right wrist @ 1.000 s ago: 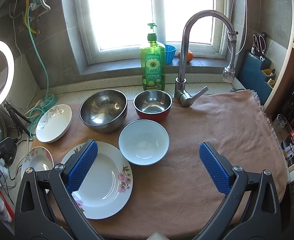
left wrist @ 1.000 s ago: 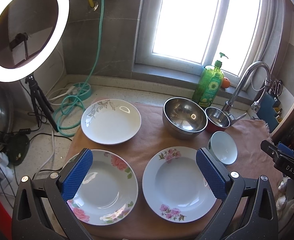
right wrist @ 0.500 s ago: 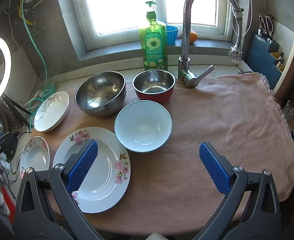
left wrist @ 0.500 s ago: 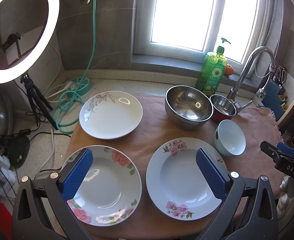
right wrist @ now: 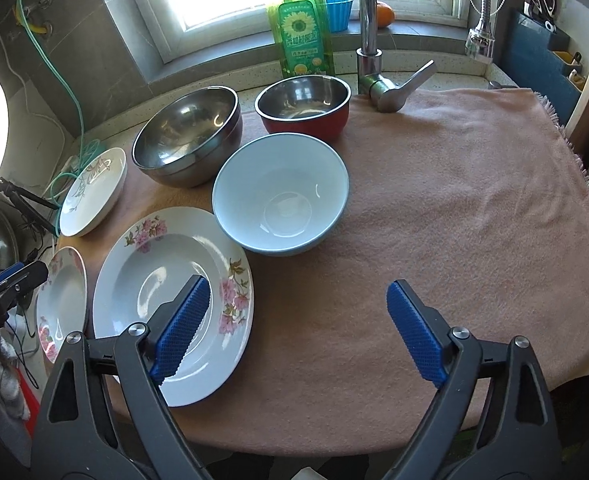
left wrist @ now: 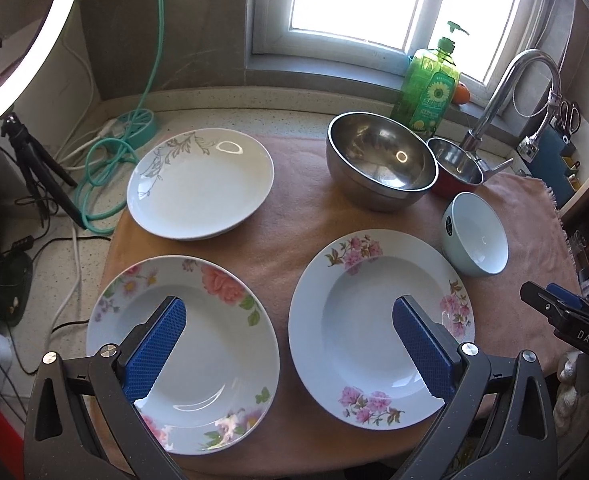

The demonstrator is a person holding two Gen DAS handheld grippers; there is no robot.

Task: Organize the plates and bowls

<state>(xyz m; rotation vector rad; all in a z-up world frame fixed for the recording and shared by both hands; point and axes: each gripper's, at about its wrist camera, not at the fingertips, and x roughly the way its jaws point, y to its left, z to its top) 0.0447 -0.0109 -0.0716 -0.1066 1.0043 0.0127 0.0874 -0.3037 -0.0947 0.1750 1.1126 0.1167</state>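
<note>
On a pink towel [right wrist: 434, 200] over the worktop, three floral plates [left wrist: 378, 304] sit toward its left edge beside three bowls [right wrist: 280, 196], all hard, slippery and breakable, best pinched at the rim; the left gripper [left wrist: 290, 350] hovers open, the right gripper [right wrist: 294, 332] is closing on nothing.

Three plates, all upright and empty on the pink cloth: leaf-patterned white plate [left wrist: 200, 184] at the back left, rose-rimmed deep plate [left wrist: 182, 354] in front of it, pink-blossom deep plate [left wrist: 380, 332] just beside that. Three bowls, upright and empty: large steel bowl [left wrist: 380, 166], touching it a red-sided steel bowl [right wrist: 304, 106], and a pale blue bowl [right wrist: 280, 194] near the blossom plate.
</note>
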